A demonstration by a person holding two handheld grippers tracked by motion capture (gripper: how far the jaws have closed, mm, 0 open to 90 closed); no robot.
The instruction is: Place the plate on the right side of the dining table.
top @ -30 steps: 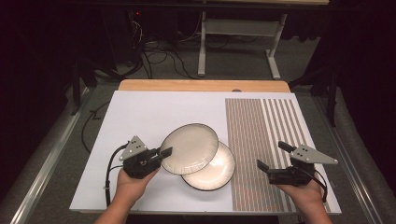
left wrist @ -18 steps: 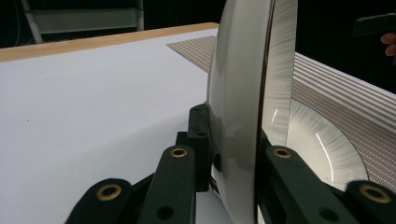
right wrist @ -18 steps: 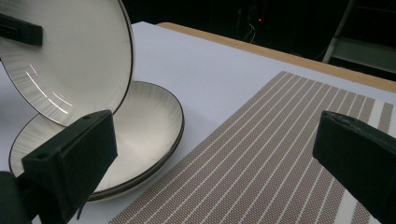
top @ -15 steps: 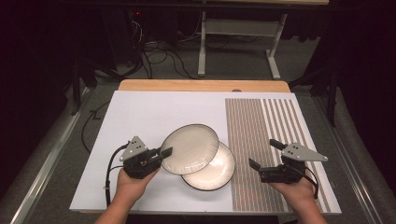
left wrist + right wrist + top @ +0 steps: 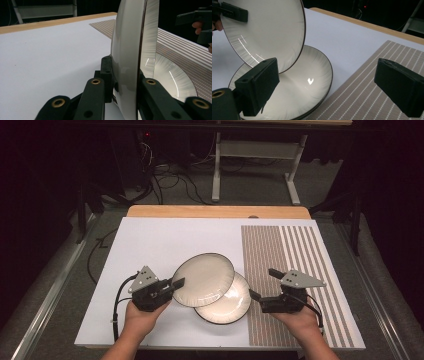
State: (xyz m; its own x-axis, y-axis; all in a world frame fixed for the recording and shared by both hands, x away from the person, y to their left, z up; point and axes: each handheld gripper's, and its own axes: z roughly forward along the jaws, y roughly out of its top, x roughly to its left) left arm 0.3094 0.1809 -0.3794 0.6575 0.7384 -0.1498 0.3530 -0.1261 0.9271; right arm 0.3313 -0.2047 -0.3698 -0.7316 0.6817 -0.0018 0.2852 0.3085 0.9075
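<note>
Nearest us, our left gripper [image 5: 177, 283] pinched the upper plate's [image 5: 204, 279] rim, holding it tilted over the lower plate [image 5: 231, 306] on the white board [image 5: 165, 240]. Our right gripper [image 5: 262, 284], jaws spread but just closing, held nothing; a careless approach could knock the plates together.

Our left gripper [image 5: 176, 283] stays put, jaws clamped tight; our right gripper [image 5: 264, 282] hangs low, jaws wide but just been closing.
</note>
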